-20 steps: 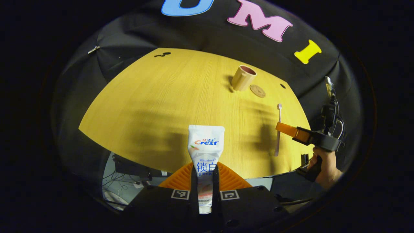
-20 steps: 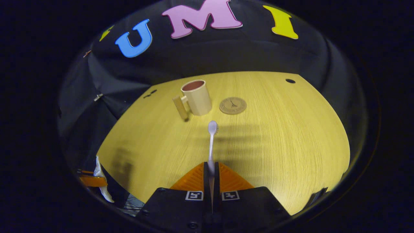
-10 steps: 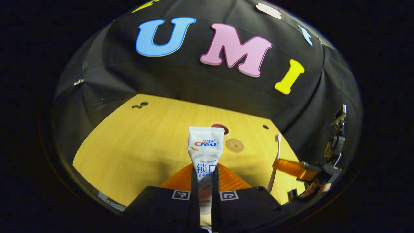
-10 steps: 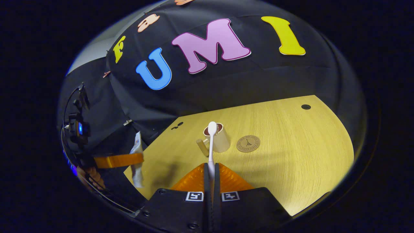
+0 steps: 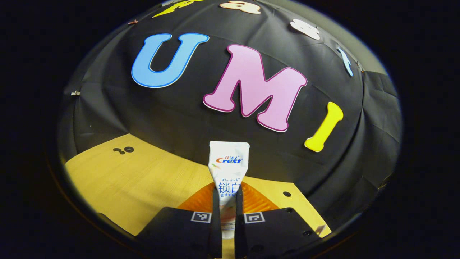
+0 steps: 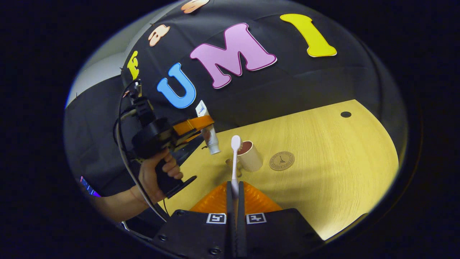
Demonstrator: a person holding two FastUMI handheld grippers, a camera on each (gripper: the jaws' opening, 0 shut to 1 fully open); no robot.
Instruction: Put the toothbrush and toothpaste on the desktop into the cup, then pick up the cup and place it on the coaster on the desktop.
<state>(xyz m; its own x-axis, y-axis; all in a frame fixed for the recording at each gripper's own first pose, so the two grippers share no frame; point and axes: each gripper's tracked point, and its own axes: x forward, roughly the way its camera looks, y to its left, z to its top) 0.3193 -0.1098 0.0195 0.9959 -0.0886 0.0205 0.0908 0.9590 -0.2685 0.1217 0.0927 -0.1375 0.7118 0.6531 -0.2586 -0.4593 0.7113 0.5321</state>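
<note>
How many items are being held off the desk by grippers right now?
2. The toothpaste tube is clamped in the left gripper, above the desk beside the cup. The toothbrush is clamped in the right gripper, head pointing toward the cup.

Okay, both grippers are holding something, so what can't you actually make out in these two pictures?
- Toothpaste cap end, left gripper view: hidden between the left gripper's fingers.
- Toothbrush handle end, right gripper view: hidden inside the right gripper.
- Cup handle, right gripper view: partly behind the toothbrush.
- Cup's inside, right gripper view: too small to tell what it holds.
- Coaster print, right gripper view: too small to make out.
</note>
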